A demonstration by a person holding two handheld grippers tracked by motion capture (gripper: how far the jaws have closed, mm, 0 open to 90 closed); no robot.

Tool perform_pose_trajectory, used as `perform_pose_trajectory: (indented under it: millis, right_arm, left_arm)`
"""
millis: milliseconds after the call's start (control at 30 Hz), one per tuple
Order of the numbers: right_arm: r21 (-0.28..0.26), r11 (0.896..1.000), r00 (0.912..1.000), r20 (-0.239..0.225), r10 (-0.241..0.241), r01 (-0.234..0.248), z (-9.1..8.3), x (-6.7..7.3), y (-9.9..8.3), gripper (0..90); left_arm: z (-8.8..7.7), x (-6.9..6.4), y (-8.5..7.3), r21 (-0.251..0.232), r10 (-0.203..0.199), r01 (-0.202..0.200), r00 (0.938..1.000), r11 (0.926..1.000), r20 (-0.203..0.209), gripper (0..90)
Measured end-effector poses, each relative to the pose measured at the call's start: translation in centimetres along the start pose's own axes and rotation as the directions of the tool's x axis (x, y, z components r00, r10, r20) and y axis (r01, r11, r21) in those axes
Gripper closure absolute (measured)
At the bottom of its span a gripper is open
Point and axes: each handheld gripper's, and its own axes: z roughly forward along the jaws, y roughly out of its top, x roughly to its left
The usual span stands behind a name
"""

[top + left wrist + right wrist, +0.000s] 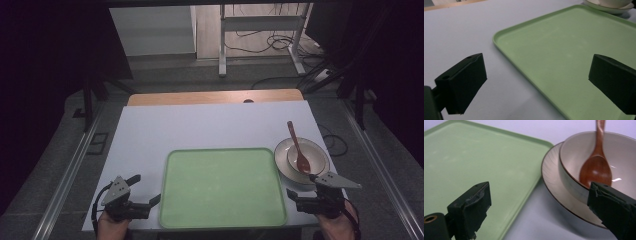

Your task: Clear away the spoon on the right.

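Cream ceramic bowl (306, 158) sat on matching round plate (283, 165), right of empty pale-green plastic tray (222, 187), near right gripper (303, 188).

Brown wooden spoon (298, 149) lay loose inside bowl.

Stack judged heavy, rigid, glazed-slick, breakable; best grip at bowl rim or plate edge.

Right gripper jaws stood apart, empty. Left gripper (142, 189) jaws also apart, empty, at tray's left.

Plate's near-right edge hidden behind right gripper; spoon handle cut off in right gripper view.
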Motion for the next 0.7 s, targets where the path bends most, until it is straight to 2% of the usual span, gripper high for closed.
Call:
perform_pose_trajectory:
  millis: [100,233,700]
  right_arm:
    - [-0.002,1.0,0.9998,-0.011,-0.018,0.018,0.42,0.08,0.15,0.4]
    - [0.002,0.998,0.9983,-0.001,-0.058,0.058,0.68,0.27,0.05,0.0]
    - [-0.008,0.998,0.998,-0.004,-0.063,0.063,0.7,0.38,0.2,0.0]
  left_arm:
    - [-0.03,-0.05,0.01,-0.009,-0.001,0.001,1.0,1.0,0.01,1.8]
    - [-0.02,-0.07,0.01,-0.006,-0.001,0.001,0.9999,1.0,0.012,1.8]
    - [-0.11,0.04,0.01,-0.005,-0.017,0.017,0.9999,0.9998,0.002,0.6]
